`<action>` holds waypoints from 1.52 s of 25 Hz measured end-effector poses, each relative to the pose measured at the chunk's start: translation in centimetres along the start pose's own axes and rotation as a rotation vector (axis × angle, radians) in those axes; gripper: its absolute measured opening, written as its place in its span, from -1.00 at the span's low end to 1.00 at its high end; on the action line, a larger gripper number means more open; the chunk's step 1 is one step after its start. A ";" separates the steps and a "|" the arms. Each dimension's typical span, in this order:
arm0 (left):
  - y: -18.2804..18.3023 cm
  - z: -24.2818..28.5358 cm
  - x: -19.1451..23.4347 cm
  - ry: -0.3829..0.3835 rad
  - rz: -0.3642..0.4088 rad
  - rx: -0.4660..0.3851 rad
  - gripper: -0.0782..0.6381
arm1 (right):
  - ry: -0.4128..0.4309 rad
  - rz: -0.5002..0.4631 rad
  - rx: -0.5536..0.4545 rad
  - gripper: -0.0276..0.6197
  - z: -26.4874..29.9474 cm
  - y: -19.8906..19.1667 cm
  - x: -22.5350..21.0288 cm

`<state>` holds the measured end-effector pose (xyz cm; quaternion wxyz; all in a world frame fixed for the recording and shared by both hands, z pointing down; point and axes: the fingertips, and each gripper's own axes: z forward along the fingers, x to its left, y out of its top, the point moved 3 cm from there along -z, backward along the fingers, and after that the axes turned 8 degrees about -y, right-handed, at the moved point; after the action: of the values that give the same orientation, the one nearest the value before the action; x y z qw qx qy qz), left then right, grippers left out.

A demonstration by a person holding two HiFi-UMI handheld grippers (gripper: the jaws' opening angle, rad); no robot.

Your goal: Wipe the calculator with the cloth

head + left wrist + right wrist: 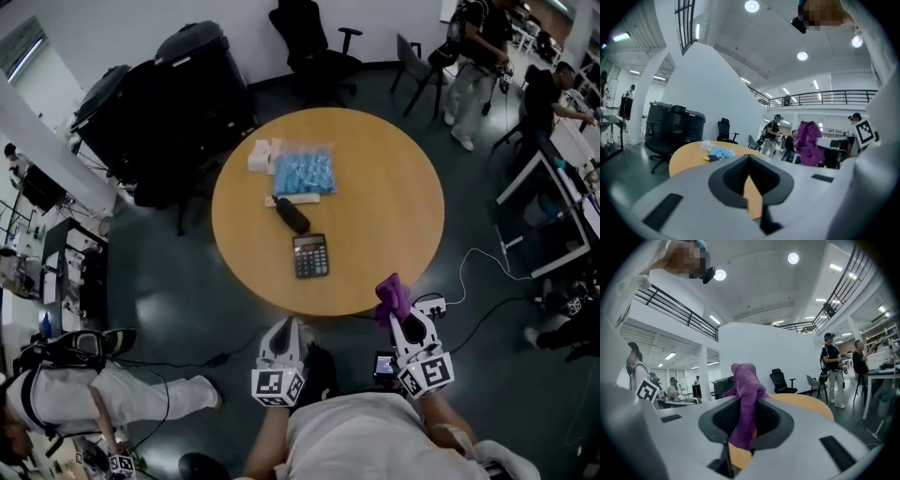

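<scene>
A black calculator (310,255) lies flat on the round wooden table (394,206), near its front edge. My right gripper (397,317) hovers just off the table's front right edge, shut on a purple cloth (392,297) that sticks up between its jaws; the cloth (745,399) fills the middle of the right gripper view. My left gripper (284,336) sits below the table's front edge, shut with nothing between its jaws. In the left gripper view the purple cloth (809,143) shows at the right, beyond the table (689,154).
Behind the calculator lie a black oblong object (292,216), a blue packet (304,170) and a white box (260,156). Black office chairs (314,42) and dark bins (202,84) stand beyond the table. People stand at the desks on the right (473,56). A white power strip (431,305) and cables lie on the floor.
</scene>
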<state>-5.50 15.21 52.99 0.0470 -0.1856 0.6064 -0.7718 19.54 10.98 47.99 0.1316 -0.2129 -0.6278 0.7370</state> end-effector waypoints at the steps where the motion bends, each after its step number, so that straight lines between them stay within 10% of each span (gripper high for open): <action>1: 0.5 1.3 1.2 -0.029 -0.004 0.000 -0.76 | -0.025 0.009 0.005 -0.68 1.3 0.3 0.1; 14: 1.9 14.3 13.7 -0.231 0.096 0.211 -0.76 | -0.123 -0.029 0.015 -0.68 14.2 4.5 -0.3; 23: -9.3 26.8 20.2 -0.498 -0.019 0.684 -0.42 | -0.075 -0.019 0.140 -0.68 19.1 1.6 -2.7; 31: -14.2 33.0 20.6 -0.728 0.086 0.974 -0.38 | -0.109 0.002 0.251 -0.68 19.4 -2.1 -6.5; 38: -15.2 32.9 18.3 -0.897 -0.043 1.076 -0.36 | -0.117 0.003 0.276 -0.68 19.7 -2.9 -8.4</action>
<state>-8.87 -16.51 78.16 0.3625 -0.4491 0.0585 -0.8145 17.20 -9.48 54.48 0.1218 -0.1505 -0.5266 0.8278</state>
